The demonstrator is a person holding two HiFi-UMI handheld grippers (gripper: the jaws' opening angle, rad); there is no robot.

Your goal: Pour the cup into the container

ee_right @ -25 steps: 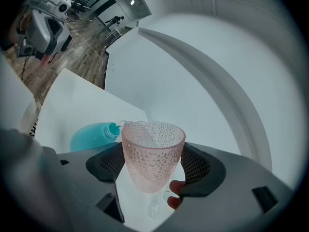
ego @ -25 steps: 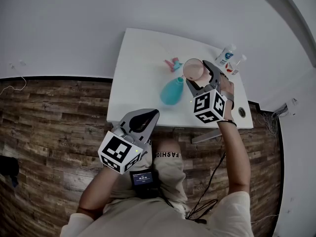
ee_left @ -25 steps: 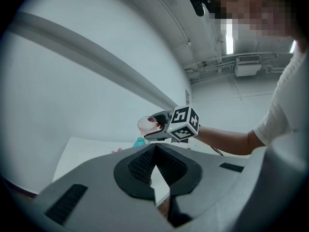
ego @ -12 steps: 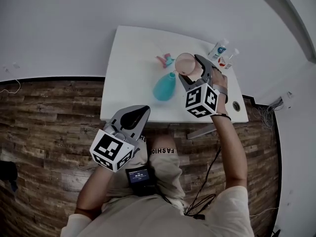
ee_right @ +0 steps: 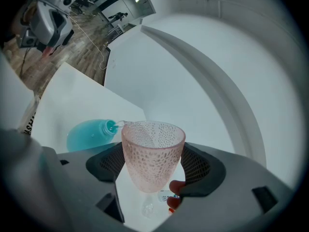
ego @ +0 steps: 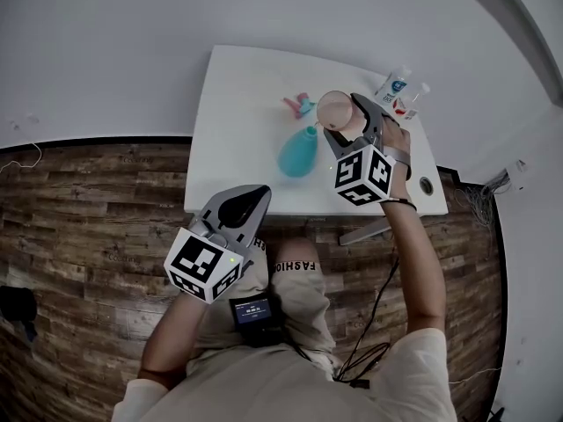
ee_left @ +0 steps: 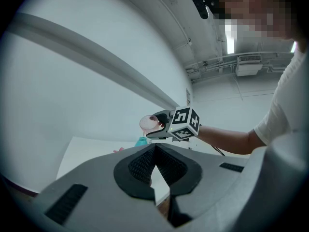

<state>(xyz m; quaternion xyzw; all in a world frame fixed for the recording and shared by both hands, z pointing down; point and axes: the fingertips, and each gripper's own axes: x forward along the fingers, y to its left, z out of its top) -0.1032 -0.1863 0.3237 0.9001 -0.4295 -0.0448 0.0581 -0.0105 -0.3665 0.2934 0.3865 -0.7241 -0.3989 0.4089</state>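
Over the far half of the white table (ego: 236, 95), the right gripper (ego: 345, 123) pinches a pink stemmed cup (ego: 334, 108) by its bowl, one jaw on each side. The cup is held in the air, just beside the neck of a teal bottle (ego: 297, 154).

Only the right gripper view shows the cup's (ee_right: 152, 151) dimpled wall, its clear stem and foot, and its rim just beside the teal bottle's (ee_right: 89, 134) open mouth. Only the head view shows the rest of the table: a small pink and teal piece (ego: 299, 105) and two small labelled bottles (ego: 393, 86) near the far right corner. The left gripper view shows the right gripper (ee_left: 157, 126) from the side, with the cup (ee_left: 148, 123) tipped over and its mouth facing that camera.

"FASHIO" reads on the person's trouser leg (ego: 295, 268). The small bottles' print is too small to read.

From above, the cup's long axis leans away from the right gripper, mouth toward the far left. The teal bottle's axis runs from its round body up to a neck pointing at the cup.

The left gripper (ego: 255, 199) hangs off the table's near edge, its jaws pressed together on nothing (ee_left: 155, 150).
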